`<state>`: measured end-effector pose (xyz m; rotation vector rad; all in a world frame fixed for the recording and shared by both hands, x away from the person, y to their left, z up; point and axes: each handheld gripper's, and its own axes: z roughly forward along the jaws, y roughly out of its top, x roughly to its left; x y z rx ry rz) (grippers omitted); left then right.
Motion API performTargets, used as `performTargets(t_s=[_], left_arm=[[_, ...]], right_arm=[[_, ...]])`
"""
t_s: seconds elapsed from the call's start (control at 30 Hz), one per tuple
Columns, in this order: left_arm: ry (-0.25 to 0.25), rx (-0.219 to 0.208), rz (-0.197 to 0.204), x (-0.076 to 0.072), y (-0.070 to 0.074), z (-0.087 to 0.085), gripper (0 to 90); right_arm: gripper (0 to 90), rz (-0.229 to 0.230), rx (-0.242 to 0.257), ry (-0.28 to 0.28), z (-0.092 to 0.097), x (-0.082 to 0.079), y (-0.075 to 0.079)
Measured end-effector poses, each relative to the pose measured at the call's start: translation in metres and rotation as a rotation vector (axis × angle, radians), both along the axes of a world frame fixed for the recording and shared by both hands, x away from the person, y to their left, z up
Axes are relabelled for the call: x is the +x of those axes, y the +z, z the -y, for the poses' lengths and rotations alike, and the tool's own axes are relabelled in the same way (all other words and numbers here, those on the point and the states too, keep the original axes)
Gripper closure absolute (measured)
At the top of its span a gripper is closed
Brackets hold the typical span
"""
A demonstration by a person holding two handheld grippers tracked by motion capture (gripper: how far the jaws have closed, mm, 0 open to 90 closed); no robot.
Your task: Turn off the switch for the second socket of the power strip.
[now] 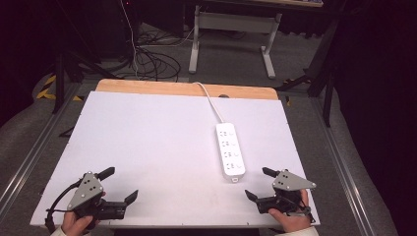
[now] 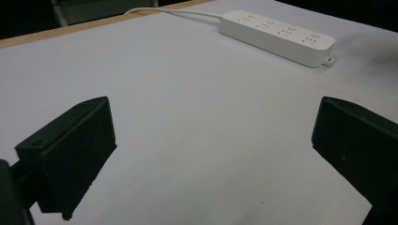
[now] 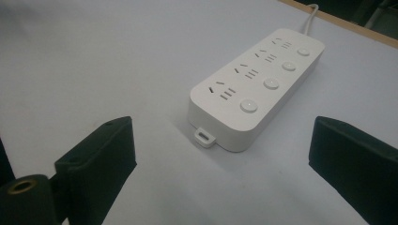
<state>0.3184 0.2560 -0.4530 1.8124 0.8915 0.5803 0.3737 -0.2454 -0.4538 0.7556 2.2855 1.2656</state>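
**White power strip waits, nothing begun**

White and long, the power strip (image 1: 230, 150) lies flat on the table (image 1: 147, 147), on the right half, with its cord (image 1: 210, 101) running away to the far wooden edge. It has four sockets, each with a round button (image 3: 248, 105) beside it. No plug sits in any socket that I can see.

The right gripper (image 1: 260, 184) rests near the front edge of the table, just beside the near end of the strip but not touching it; its jaws stand wide apart and hold nothing. The left gripper (image 1: 119, 185) is well apart from the strip, at the front left, also released and empty.

To my judgement the work has not started. Reaching the strip and handling it, maybe pressing a button, are left to do.
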Motion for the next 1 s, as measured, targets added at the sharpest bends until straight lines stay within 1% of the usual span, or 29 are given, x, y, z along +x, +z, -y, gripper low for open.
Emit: performTargets(t_s=[0.03, 0.1, 0.17, 0.33, 0.37, 0.4, 0.43, 0.5, 0.53, 0.73, 0.87, 0.9, 0.93, 0.97, 1.0], left_arm=[[0.0, -0.011, -0.005, -0.0003, 0.0001, 0.0, 0.6], [0.006, -0.023, -0.003, -0.0004, 0.0004, -0.0003, 0.6], [0.01, -0.029, -0.004, -0.0006, 0.0004, 0.0, 0.6], [0.014, -0.022, 0.0, -0.0007, 0.0005, 0.0, 0.6], [0.016, -0.015, 0.003, -0.0009, 0.0007, 0.0, 0.6], [0.027, 0.007, 0.012, -0.0013, 0.0001, 0.0004, 0.6], [0.033, 0.02, 0.017, -0.0014, 0.0002, 0.0001, 0.6], [0.035, 0.02, 0.023, -0.0019, 0.0009, -0.0002, 0.6], [0.036, 0.006, 0.023, -0.0022, 0.0009, 0.0005, 0.6], [0.029, -0.004, 0.023, -0.0026, 0.0016, 0.0006, 0.2], [0.032, -0.001, 0.022, -0.0026, 0.0014, 0.0007, 0.2], [0.032, 0.0, 0.023, -0.0027, 0.0014, 0.0008, 0.2], [0.033, 0.003, 0.024, -0.0028, 0.0013, 0.0008, 0.2], [0.034, 0.023, 0.025, -0.0028, 0.001, 0.0006, 0.2], [0.039, 0.03, 0.023, -0.0027, 0.0007, 0.0008, 0.2]], right_arm=[[8.2, -0.003, 0.004, 0.0, -0.0003, -0.0002, 0.0001], [8.2, 0.002, 0.007, 0.003, -0.0005, -0.0002, 0.0003], [8.2, 0.003, 0.007, 0.003, -0.0003, -0.0003, 0.0006], [8.2, 0.007, 0.004, -0.003, -0.0008, -0.0007, 0.0007], [8.2, 0.008, 0.0, -0.004, -0.0017, -0.0013, 0.001], [8.2, 0.008, -0.001, 0.0, -0.0021, -0.0014, 0.0012], [8.2, 0.011, -0.003, -0.001, -0.0024, -0.0016, 0.0016], [8.2, 0.015, 0.0, 0.003, -0.003, -0.0014, 0.0016], [8.2, 0.015, 0.0, 0.004, -0.0031, -0.0015, 0.0015], [8.2, 0.014, -0.002, -0.003, -0.0034, -0.0016, 0.0019], [8.2, 0.014, -0.007, -0.005, -0.0046, -0.0012, 0.002], [8.5, 0.017, -0.009, -0.005, -0.0051, -0.0013, 0.0025], [10.8, 0.021, -0.001, -0.004, -0.0051, -0.0016, 0.0037], [11.5, 0.022, 0.0, -0.005, -0.005, -0.0017, 0.0042], [12.8, 0.021, 0.0, -0.01, -0.0049, -0.0015, 0.0048]])
